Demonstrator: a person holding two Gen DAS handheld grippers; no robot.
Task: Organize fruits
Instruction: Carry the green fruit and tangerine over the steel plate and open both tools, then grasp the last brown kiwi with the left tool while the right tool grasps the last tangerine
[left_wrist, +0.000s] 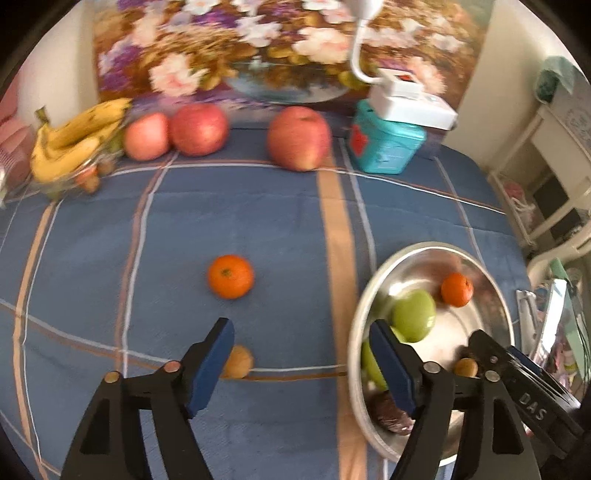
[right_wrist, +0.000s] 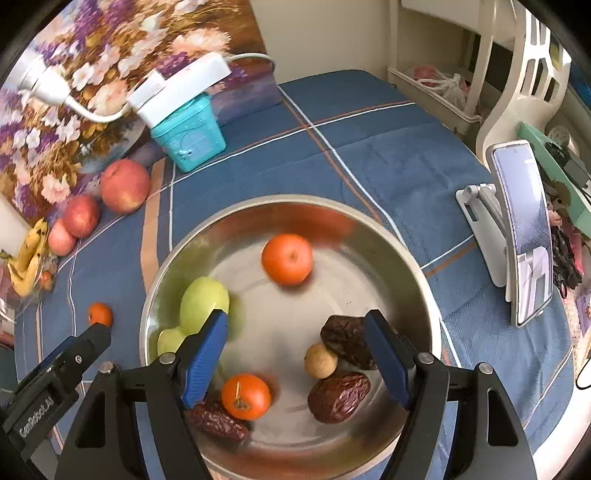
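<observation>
My left gripper (left_wrist: 301, 325) is open over the blue checked cloth, with nothing between its fingers. Just beyond it lie an orange (left_wrist: 231, 276) and a small tan longan (left_wrist: 238, 362), the longan beside the left finger. My right gripper (right_wrist: 295, 317) is open above the steel bowl (right_wrist: 388, 229) and holds nothing. In the bowl are two oranges (right_wrist: 287, 258) (right_wrist: 245, 397), two green apples (right_wrist: 204, 302), three dark dates (right_wrist: 338, 397) and a longan (right_wrist: 320, 360). The bowl (left_wrist: 424, 245) sits right of the left gripper.
Three red apples (left_wrist: 198, 128) and a bunch of bananas (left_wrist: 74, 140) lie along the back by a flower painting. A teal tin (left_wrist: 388, 147) with a white box on top stands at the back right. A phone on a stand (right_wrist: 524, 236) is right of the bowl.
</observation>
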